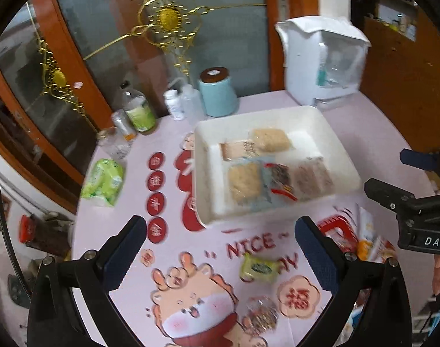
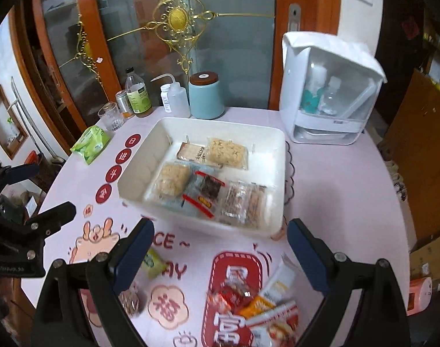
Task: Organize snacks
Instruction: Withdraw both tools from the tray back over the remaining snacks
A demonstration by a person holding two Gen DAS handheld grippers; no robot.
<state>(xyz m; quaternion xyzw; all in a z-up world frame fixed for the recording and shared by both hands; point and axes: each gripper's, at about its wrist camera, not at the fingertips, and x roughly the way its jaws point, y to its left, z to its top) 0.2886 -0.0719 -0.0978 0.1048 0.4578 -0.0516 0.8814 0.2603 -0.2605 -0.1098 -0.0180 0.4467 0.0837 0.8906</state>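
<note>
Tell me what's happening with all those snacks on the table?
A person is tidying snacks with two hand-held grippers. The left gripper and right gripper are both open and empty above the pink table. The white tray already holds several wrapped snacks, such as a rice cracker. Still outside it are a yellow-green packet, a clear-wrapped nut snack and a pile of red and orange packets.

Both wrist views angled down, near table; share white tray [image 1: 277, 115] [image 2: 220, 124]
</note>
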